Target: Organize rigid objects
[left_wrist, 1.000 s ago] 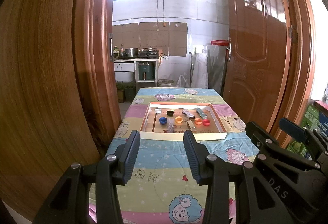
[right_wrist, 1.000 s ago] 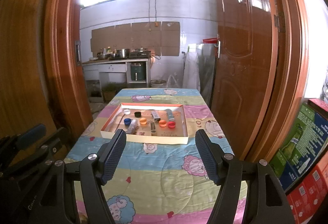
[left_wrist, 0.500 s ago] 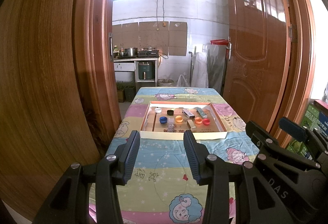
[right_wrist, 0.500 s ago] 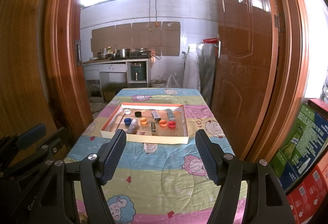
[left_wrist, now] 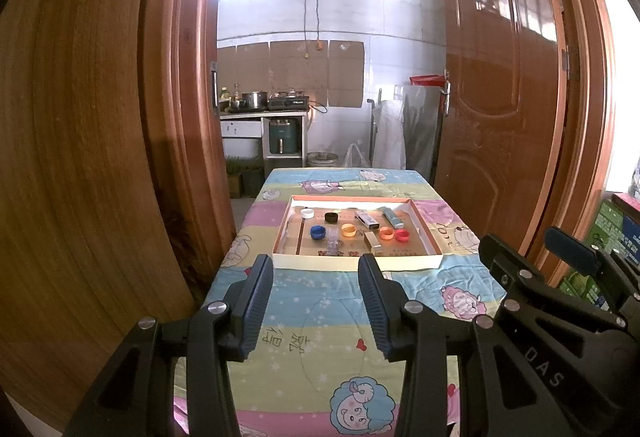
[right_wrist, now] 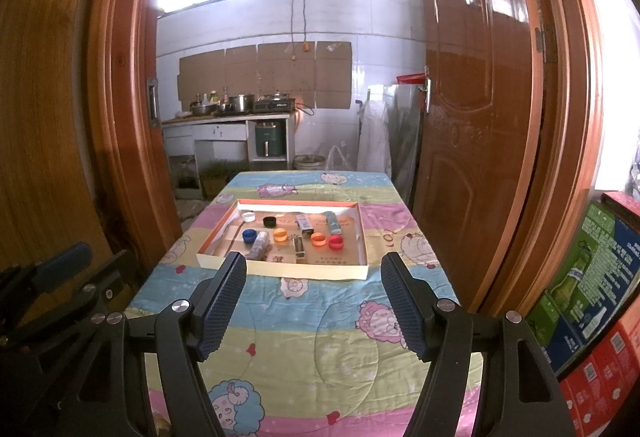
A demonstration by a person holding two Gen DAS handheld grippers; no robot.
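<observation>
A shallow cardboard tray lies in the middle of the table. In it sit several bottle caps: white, black, blue, orange and red. Small boxes and a clear ribbed piece lie among them. My left gripper hovers open over the near part of the table, short of the tray, with nothing between its fingers. Beside it my right gripper also stands open and empty, wider than the left.
The table carries a cartoon-print cloth. Wooden door leaves flank it closely on both sides. Printed cartons are stacked on the right. A kitchen counter with pots stands far behind.
</observation>
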